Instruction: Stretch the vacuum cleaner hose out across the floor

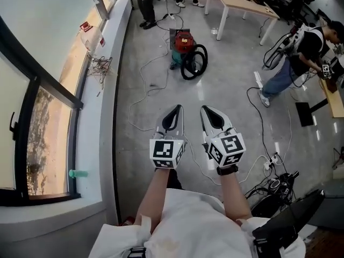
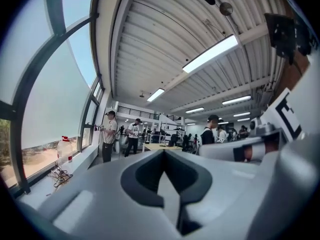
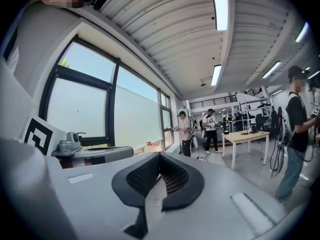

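The vacuum cleaner (image 1: 182,43), red on top with a teal body, stands on the grey floor well ahead of me. Its black hose (image 1: 194,62) lies coiled in loops against its right side. Both grippers are held side by side at waist height, pointing level toward it and far short of it. My left gripper (image 1: 176,108) is shut with nothing in it, and so is my right gripper (image 1: 206,109). In the left gripper view the left gripper (image 2: 164,153) shows jaws meeting; in the right gripper view the right gripper (image 3: 160,155) does too. Neither gripper view shows the vacuum.
A white cable (image 1: 143,85) snakes over the floor between me and the vacuum. The window sill (image 1: 102,122) runs along the left with a wire tangle (image 1: 100,65). A wooden table (image 1: 242,0) stands at the back. A person (image 1: 298,55) bends at right, near cables and a power strip (image 1: 271,160).
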